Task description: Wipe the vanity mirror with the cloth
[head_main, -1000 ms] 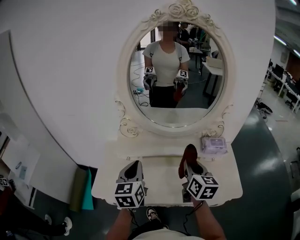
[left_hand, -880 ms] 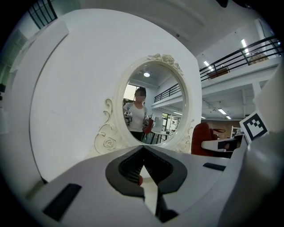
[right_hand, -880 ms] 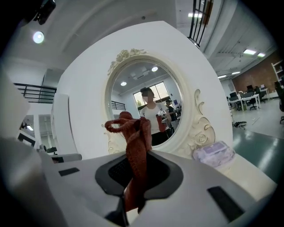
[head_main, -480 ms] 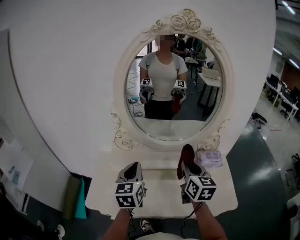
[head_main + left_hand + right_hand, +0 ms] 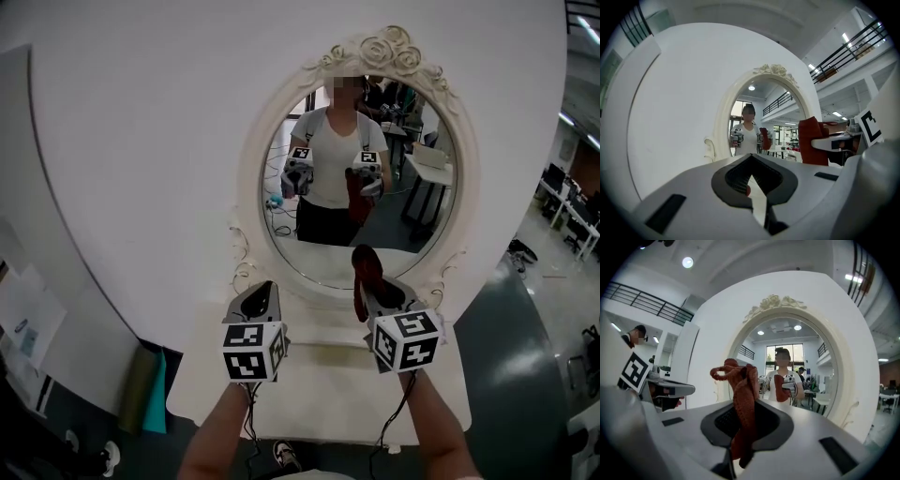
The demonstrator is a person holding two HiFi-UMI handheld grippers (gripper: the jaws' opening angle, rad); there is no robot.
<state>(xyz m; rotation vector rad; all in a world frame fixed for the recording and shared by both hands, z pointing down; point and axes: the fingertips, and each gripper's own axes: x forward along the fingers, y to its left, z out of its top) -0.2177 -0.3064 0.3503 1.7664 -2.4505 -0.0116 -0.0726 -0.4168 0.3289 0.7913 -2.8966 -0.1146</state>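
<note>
The vanity mirror stands behind the tabletop. The right tongs are clamped on the red cloth, held near the glass but apparently not touching. The left tongs are together and empty. Wiping seems not yet begun.

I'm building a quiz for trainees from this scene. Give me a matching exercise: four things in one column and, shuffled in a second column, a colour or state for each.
Things:
1. cloth
2. left gripper
3. right gripper
4. mirror frame

Colours or states:
a. cream, with roses on top
b. shut, nothing between the jaws
c. dark red
d. shut on the cloth

Pairs: 1-c, 2-b, 3-d, 4-a
</note>
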